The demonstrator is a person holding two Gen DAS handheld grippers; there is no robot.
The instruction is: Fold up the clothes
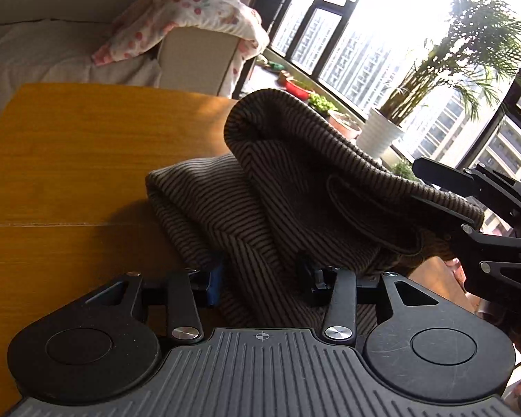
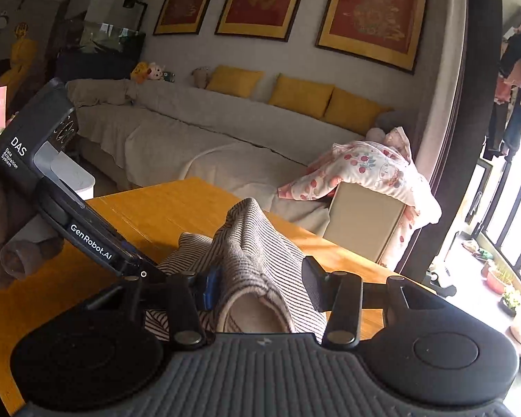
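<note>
Left wrist view shows the striped garment (image 1: 260,201) heaped on the wooden desk (image 1: 69,173), one part lifted into a hump above the rest. The left gripper (image 1: 260,274) has its fingers (image 1: 215,278) closed on a fold of the cloth near the desk edge, the fabric running down between them. At the right of that view the right gripper (image 1: 444,201) pinches the raised edge of the garment and holds it clear of the desk. From the right wrist view, the same garment (image 2: 257,264) rises in a peak between the right gripper's fingers (image 2: 210,286), which clamp a thick hem; the left gripper's body (image 2: 87,236) slants in from the left, just beside the cloth. Beyond the desk stands a grey sofa (image 2: 198,139) with yellow cushions (image 2: 300,95) and a flowered blanket (image 2: 364,170) draped over its arm. A potted palm (image 1: 434,80) stands at the bright window.
</note>
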